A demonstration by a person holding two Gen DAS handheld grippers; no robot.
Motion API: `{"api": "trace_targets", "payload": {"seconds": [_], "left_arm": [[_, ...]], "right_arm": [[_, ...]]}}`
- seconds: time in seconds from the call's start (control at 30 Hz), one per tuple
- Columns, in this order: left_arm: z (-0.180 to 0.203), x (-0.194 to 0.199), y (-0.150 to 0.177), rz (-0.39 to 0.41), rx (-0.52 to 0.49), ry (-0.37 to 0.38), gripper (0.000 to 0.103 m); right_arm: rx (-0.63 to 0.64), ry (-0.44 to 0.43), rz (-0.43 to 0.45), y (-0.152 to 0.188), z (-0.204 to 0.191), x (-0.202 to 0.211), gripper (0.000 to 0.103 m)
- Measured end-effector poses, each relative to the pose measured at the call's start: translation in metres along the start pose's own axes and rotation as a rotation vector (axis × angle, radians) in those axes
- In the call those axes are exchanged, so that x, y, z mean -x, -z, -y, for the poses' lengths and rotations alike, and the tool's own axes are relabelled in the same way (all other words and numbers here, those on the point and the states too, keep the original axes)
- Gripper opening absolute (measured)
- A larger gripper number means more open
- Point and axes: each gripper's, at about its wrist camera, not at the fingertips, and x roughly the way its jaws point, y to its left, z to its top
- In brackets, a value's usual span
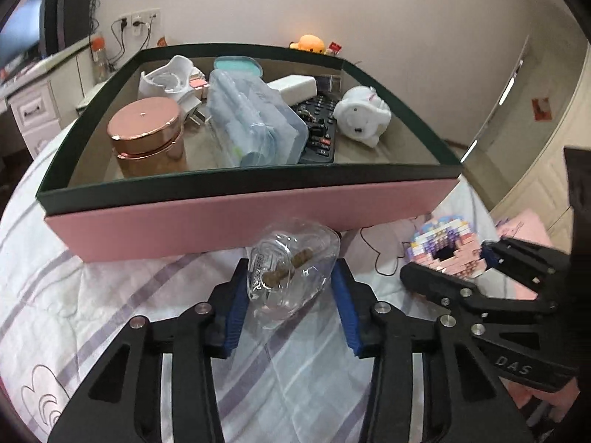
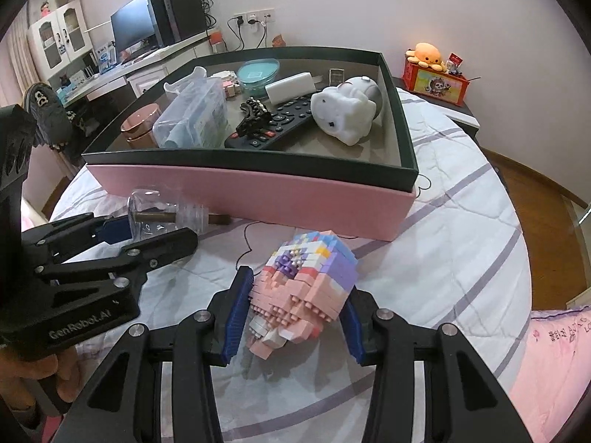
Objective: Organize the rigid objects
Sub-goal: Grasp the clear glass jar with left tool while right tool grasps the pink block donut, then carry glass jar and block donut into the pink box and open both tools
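Fingers on both hand-held tools are closed around objects lying on the bed: the left gripper [image 1: 291,288] pinches a clear glass bottle [image 1: 291,277] across its body between blue pads, while the right gripper [image 2: 295,317] clamps a pastel brick-built figure [image 2: 306,288] from either side. Going from largest to smallest, the bed [image 2: 461,258], spread with a white quilt striped in lilac, carries everything; on it sits a wide box [image 2: 258,199] with pink walls and a dark green rim, open at the top, evidently the collecting place for the loose hard items. Already lying inside are a clear plastic case [image 1: 255,122], a black remote control [image 2: 273,125], a white animal figurine [image 2: 347,114], a copper-coloured round jar [image 1: 146,129] and a white power bank [image 1: 295,86], laid flat side by side so each keeps its own patch of floor. Both held objects rest just in front of the box's near wall, the bottle on its side with a brown stopper [image 1: 288,269] visible through the glass, the figure to its right. Each appears gripped at its widest stable span, probably to lift it over the rim without slipping; neither looks raised off the quilt yet.
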Motion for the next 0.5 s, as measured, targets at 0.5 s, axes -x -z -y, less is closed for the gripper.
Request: {"api": "trace_targets", "payload": {"seconds": [0.5], "left_arm": [[-0.009, 0.054, 0.006, 0.104, 0.026, -0.024, 0.043]], "right_arm": [[0.009, -0.036, 0.030, -0.002, -0.017, 0.022, 0.041]]}}
